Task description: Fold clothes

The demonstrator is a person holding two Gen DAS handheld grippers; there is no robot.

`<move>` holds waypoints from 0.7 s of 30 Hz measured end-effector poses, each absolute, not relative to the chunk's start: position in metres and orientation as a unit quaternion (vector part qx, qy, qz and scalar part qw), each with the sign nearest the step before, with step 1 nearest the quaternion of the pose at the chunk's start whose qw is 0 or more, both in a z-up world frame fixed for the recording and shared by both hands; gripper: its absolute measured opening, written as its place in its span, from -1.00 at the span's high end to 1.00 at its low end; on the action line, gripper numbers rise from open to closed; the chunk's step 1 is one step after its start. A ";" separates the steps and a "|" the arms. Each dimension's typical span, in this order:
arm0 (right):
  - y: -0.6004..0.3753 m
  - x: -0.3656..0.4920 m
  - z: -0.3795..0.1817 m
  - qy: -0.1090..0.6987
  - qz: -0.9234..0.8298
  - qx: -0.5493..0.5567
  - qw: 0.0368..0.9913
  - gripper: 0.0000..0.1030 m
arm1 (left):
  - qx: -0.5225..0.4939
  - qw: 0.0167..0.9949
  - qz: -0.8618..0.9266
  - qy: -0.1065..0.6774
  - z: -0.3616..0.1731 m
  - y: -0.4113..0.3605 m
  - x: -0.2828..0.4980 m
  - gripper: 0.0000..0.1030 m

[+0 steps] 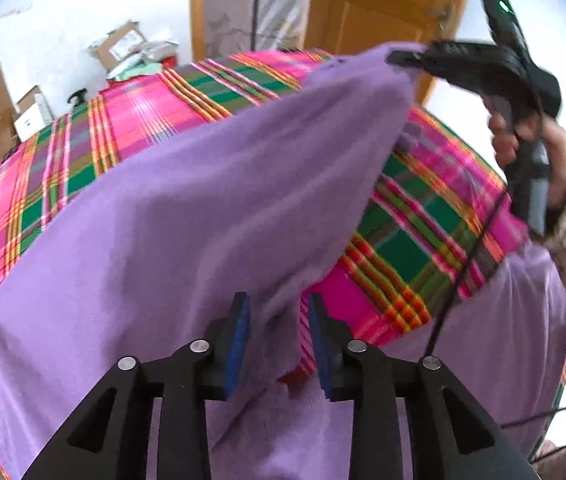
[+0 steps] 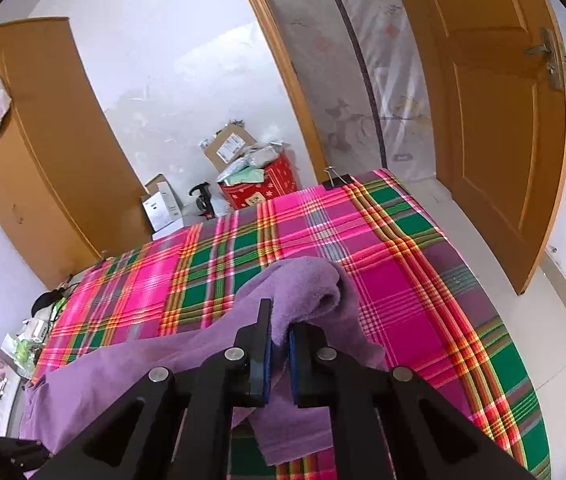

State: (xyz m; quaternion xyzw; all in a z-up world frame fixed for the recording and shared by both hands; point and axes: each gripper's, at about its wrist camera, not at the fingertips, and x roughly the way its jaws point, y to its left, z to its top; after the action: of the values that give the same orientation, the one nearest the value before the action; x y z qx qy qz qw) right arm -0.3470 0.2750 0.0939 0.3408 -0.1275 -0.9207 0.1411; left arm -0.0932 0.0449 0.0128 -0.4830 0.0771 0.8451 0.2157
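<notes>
While spread: one purple garment [image 1: 187, 208]

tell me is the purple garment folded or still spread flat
Neither: the soft purple fleece garment is mid-fold, one corner lifted off the pink-and-green plaid cloth by the right gripper, the rest lying flat.

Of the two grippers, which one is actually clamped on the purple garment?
The right gripper: its blue pads pinch a lifted bunch of the purple garment. The left gripper stands open, cloth lying loosely between its pads.
</notes>
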 end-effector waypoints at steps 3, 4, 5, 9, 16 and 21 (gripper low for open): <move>0.275 -0.348 0.090 -0.132 -0.919 0.343 0.139 0.87 | -0.490 0.211 0.841 0.092 0.007 0.048 -0.093 0.38; 0.275 -0.348 0.090 -0.131 -0.920 0.344 0.138 0.87 | -0.489 0.208 0.842 0.093 0.006 0.049 -0.094 0.38; 0.276 -0.348 0.090 -0.131 -0.919 0.344 0.138 0.87 | -0.488 0.208 0.843 0.092 0.006 0.048 -0.094 0.38; 0.277 -0.347 0.090 -0.131 -0.919 0.347 0.137 0.87 | -0.486 0.207 0.845 0.088 0.007 0.046 -0.094 0.64; 0.275 -0.335 0.104 -0.119 -0.926 0.331 0.137 0.87 | -0.456 0.223 0.861 0.036 0.032 0.025 -0.082 0.88; 0.275 -0.317 0.117 -0.109 -0.931 0.317 0.141 0.87 | -0.448 0.235 0.862 0.019 0.045 0.014 -0.072 0.89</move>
State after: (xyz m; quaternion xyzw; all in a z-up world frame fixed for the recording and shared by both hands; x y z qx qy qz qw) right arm -0.3171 0.2753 0.1170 0.3172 -0.1094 -0.9314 0.1414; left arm -0.0718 0.0135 0.0449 -0.4478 0.0195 0.8624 0.2355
